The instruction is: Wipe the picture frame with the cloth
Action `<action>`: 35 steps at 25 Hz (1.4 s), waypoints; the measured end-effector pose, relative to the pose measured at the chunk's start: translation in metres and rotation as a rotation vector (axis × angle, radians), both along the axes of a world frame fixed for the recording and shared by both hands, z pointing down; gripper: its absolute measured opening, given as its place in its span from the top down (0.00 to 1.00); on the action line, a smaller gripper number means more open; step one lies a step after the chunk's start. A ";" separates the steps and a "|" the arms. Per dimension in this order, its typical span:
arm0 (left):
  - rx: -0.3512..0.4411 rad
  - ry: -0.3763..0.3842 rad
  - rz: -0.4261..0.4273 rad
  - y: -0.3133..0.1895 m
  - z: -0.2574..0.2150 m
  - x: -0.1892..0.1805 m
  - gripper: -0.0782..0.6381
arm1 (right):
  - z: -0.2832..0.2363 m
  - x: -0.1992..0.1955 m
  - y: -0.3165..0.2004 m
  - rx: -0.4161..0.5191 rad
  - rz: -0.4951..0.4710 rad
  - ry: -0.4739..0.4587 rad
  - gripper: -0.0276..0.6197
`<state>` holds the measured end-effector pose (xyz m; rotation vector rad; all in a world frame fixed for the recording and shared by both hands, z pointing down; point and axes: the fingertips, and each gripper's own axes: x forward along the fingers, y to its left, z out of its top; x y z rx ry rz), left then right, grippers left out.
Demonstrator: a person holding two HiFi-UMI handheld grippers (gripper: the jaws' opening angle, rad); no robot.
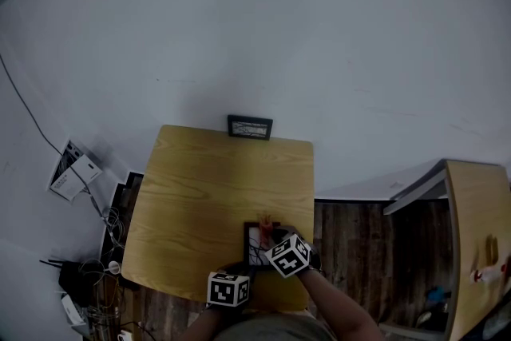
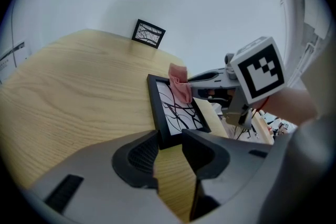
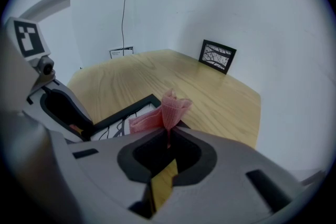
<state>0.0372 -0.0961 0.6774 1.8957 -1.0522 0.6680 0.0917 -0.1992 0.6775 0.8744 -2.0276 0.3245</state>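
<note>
A black picture frame (image 1: pixel 254 245) with a branch drawing lies flat near the table's front edge. In the left gripper view its near edge (image 2: pixel 168 139) sits between the jaws of my left gripper (image 2: pixel 170 143), which is shut on it. My right gripper (image 3: pixel 168 136) is shut on a pink cloth (image 3: pixel 169 108), whose bunched end sticks up above the frame's far part (image 3: pixel 126 110). From the left gripper view the cloth (image 2: pixel 180 85) rests on the frame's upper right corner, with the right gripper (image 2: pixel 197 79) reaching in from the right.
A second small black frame (image 1: pixel 250 127) stands upright at the far edge of the wooden table (image 1: pixel 200 188), against the white wall. Boxes and cables (image 1: pixel 76 172) lie on the floor to the left. Another wooden table (image 1: pixel 479 235) stands at the right.
</note>
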 end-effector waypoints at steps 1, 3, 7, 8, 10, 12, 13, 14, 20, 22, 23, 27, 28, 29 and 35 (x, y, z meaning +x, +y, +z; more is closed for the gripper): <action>0.000 -0.001 0.000 0.000 0.000 0.000 0.70 | 0.000 0.000 0.000 0.000 0.003 0.001 0.93; 0.001 0.000 0.000 0.000 0.000 0.000 0.70 | -0.001 0.000 0.000 0.000 0.009 -0.001 0.93; 0.000 -0.001 0.002 0.001 -0.001 0.000 0.70 | -0.013 0.000 0.001 -0.004 0.059 -0.072 0.93; 0.000 -0.002 0.002 0.001 -0.001 0.000 0.70 | -0.018 -0.001 0.001 -0.008 0.079 -0.107 0.93; -0.001 -0.002 0.001 0.001 -0.001 -0.001 0.70 | -0.029 -0.005 -0.001 -0.004 0.110 -0.185 0.93; 0.000 -0.002 0.000 0.000 0.000 -0.001 0.70 | -0.039 -0.010 -0.001 0.002 0.117 -0.251 0.93; 0.000 -0.001 0.000 -0.001 0.000 -0.001 0.70 | -0.045 -0.013 0.001 -0.004 0.114 -0.277 0.93; 0.000 0.000 0.000 -0.001 0.000 0.000 0.70 | -0.050 -0.017 0.004 -0.016 0.106 -0.299 0.93; 0.001 -0.001 0.003 0.000 0.000 0.000 0.70 | -0.057 -0.035 0.026 -0.069 0.048 -0.341 0.93; 0.003 0.000 0.003 0.000 -0.001 0.000 0.70 | -0.054 -0.039 0.032 -0.086 0.034 -0.337 0.93; 0.003 0.000 0.003 0.000 -0.001 0.000 0.70 | -0.051 -0.041 0.035 -0.094 0.027 -0.335 0.93; 0.001 0.001 0.003 0.000 -0.001 0.000 0.70 | -0.040 -0.046 0.047 -0.124 -0.002 -0.321 0.93; 0.001 0.001 0.003 0.000 -0.001 0.000 0.70 | -0.038 -0.048 0.050 -0.131 -0.008 -0.318 0.93; 0.002 0.001 0.003 0.000 -0.001 0.000 0.70 | -0.035 -0.049 0.052 -0.135 -0.014 -0.313 0.93; 0.003 -0.001 0.007 0.000 -0.001 0.000 0.70 | -0.017 -0.048 0.063 -0.163 -0.029 -0.259 0.93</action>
